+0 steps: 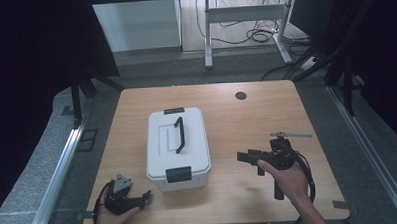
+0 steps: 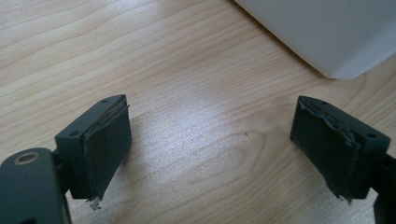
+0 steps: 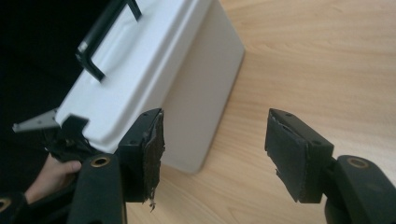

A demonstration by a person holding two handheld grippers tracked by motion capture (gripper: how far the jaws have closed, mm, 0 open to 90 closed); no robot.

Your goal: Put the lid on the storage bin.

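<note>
A white lidded plastic box (image 1: pixel 177 142) with a black carry handle (image 1: pixel 179 135) and a black latch (image 1: pixel 178 174) on its near end stands mid-table. My left gripper (image 1: pixel 143 198) rests low at the table's front left, open, just off the box's near left corner. Its jaws (image 2: pixel 210 135) frame bare wood, with the box corner (image 2: pixel 322 32) beyond. My right gripper (image 1: pixel 244 157) is open to the right of the box, pointing at its side and apart from it. Between its jaws (image 3: pixel 215 144) I see the box's side wall (image 3: pixel 196 93) and the handle (image 3: pixel 100 35).
The wooden table (image 1: pixel 237 120) has a round cable hole (image 1: pixel 241 95) at the back. A metal rail (image 1: pixel 58 172) runs along the left, and a desk frame with cables (image 1: pixel 243 20) stands beyond. The other hand (image 3: pixel 51 175) shows past the box.
</note>
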